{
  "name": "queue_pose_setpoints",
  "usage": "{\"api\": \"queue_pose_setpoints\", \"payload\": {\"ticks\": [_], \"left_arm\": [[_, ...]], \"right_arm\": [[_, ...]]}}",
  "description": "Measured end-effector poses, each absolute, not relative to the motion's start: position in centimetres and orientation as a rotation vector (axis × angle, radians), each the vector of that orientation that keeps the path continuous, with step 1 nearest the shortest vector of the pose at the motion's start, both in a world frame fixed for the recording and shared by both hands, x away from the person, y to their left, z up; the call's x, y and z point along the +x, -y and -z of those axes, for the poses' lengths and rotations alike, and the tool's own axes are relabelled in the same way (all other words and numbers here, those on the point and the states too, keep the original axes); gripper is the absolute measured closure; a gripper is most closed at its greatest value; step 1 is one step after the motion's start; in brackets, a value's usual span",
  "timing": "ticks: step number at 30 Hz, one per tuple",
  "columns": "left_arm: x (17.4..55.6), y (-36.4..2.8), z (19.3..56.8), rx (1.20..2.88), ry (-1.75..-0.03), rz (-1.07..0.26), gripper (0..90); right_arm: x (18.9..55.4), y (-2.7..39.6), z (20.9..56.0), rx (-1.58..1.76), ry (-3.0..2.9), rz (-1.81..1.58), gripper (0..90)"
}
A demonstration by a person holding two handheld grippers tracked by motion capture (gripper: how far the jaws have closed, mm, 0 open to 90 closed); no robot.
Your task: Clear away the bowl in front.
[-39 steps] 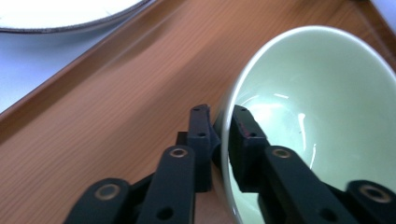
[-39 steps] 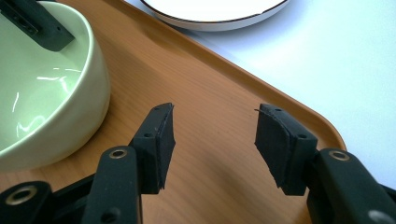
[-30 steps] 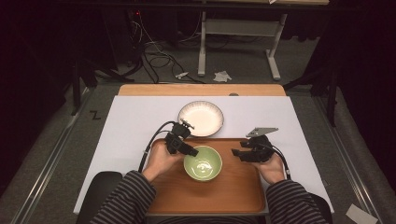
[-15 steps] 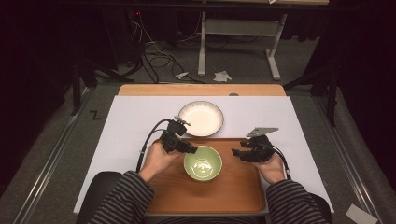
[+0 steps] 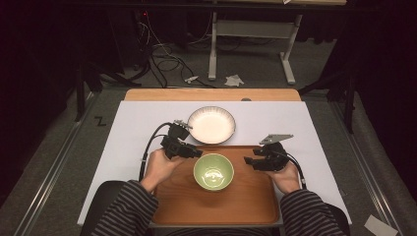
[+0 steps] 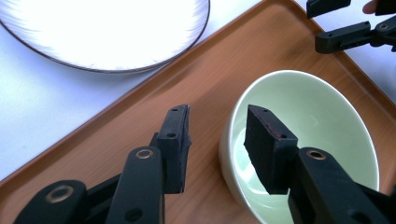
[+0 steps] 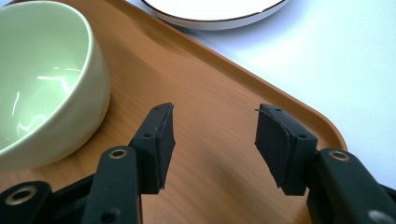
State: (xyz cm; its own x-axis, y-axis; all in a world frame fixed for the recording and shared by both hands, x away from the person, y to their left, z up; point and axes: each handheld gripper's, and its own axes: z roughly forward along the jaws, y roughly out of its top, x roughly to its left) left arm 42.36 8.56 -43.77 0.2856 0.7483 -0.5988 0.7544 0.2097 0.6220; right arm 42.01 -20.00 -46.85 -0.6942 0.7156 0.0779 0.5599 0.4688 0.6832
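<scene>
left gripper (image 6: 217, 140) open astride green bowl (image 6: 317, 121) rim, just opening; bowl seemingly empty, on tray (image 5: 246, 206).

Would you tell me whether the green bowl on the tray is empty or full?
Empty: the green bowl stands upright on the tray, its glossy inside bare in both claw views.

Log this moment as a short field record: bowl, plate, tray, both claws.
bowl: green bowl, upright on the tray, nothing visible inside
plate: white plate on the white mat, just beyond the tray's far edge
tray: wooden tray, at the near edge of the table
left claw: left claw astride the bowl's rim, jaws just been opening, pads off the rim
right claw: right claw open over bare tray, to the side of the bowl, holding nothing
</scene>
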Motion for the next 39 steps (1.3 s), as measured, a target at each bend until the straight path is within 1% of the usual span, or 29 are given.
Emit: {"api": "queue_pose_setpoints", "payload": {"ticks": [17,39], "left_arm": [[41.6,-11.1,43.9,1.476,-1.470,-0.034,59.6],[42.2,-11.8,45.7,1.428,-1.544,-0.073,55.1]], "right_arm": [[42.0,19.9,46.9,1.105,-2.497,-1.031,48.0],[42.0,20.1,46.7,1.111,-2.495,-1.031,48.3]]}}
